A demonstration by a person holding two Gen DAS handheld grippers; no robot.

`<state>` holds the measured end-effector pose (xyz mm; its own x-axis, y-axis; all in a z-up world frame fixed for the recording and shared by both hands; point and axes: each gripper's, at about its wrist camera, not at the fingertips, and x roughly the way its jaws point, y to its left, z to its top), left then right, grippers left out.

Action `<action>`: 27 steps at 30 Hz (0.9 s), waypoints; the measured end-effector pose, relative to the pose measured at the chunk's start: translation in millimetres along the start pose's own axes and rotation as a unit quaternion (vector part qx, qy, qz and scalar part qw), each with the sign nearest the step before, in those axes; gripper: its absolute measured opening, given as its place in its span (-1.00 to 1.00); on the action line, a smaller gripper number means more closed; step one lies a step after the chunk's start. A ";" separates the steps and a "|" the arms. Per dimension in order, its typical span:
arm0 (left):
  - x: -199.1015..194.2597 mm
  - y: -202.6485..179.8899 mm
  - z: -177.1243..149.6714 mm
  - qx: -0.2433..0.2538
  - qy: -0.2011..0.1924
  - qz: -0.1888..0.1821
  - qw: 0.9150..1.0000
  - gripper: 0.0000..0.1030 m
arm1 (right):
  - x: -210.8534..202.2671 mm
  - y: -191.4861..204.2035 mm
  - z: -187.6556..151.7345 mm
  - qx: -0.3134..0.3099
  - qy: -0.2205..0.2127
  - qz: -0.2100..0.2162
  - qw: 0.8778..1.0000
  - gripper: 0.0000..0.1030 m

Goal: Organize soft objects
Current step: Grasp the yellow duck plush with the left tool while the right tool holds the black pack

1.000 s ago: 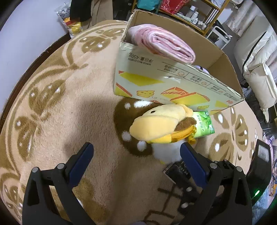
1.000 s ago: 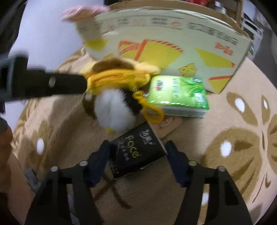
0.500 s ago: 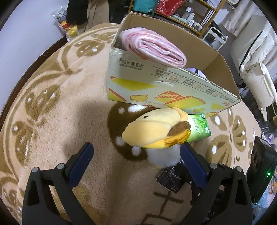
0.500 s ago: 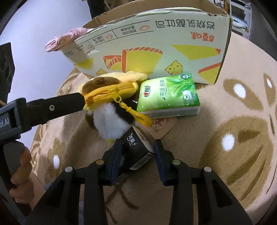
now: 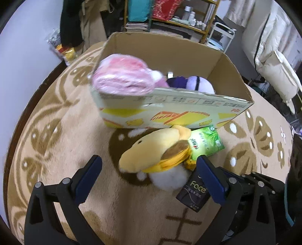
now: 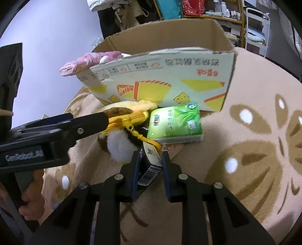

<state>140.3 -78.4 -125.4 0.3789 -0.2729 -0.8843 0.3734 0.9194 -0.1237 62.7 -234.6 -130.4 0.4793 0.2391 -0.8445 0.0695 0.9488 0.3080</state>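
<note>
A yellow and brown plush pouch (image 5: 154, 150) with a white pom-pom lies on the rug in front of a cardboard box (image 5: 169, 105). My left gripper (image 5: 148, 159) is open, its blue pads either side of the plush without touching it. A black tissue pack (image 6: 149, 173) marked "Face" stands on edge between the pads of my right gripper (image 6: 151, 153), whose jaws are closing tight on it. The same black pack (image 5: 194, 192) shows beside the plush (image 6: 120, 111) in the left wrist view. A green tissue pack (image 6: 175, 120) lies against the box (image 6: 160, 75).
Inside the box sit a pink wrapped bundle (image 5: 124, 79) that overhangs its left corner and a purple plush (image 5: 196, 84). A beige patterned rug (image 5: 56, 150) covers the floor. Shelves (image 5: 179, 15) and a white padded coat (image 5: 273, 66) stand behind. A hand (image 6: 32, 196) holds the left gripper.
My right gripper has shut on the black tissue pack and tipped it onto its edge. Both cameras have risen and pulled back, so the inside of the box now shows.
</note>
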 end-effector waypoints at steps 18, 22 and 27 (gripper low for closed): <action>53.7 -23.4 13.2 0.035 0.034 0.047 0.998 0.84 | -29.5 -24.0 5.3 0.037 -0.034 -0.063 0.997 -0.56; 50.6 -20.0 13.0 0.028 0.022 0.032 0.999 0.60 | -36.4 -23.4 6.8 0.036 -0.048 -0.065 0.996 -0.56; 45.7 -20.7 11.8 0.038 0.015 0.031 0.999 0.38 | -37.9 -22.3 9.3 0.022 -0.058 -0.074 0.995 -0.56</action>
<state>159.9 -113.3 -157.9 0.3784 -0.2070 -0.9022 0.4136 0.9098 -0.0353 51.1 -266.8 -101.2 0.5583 0.0696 -0.8267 0.1842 0.9612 0.2053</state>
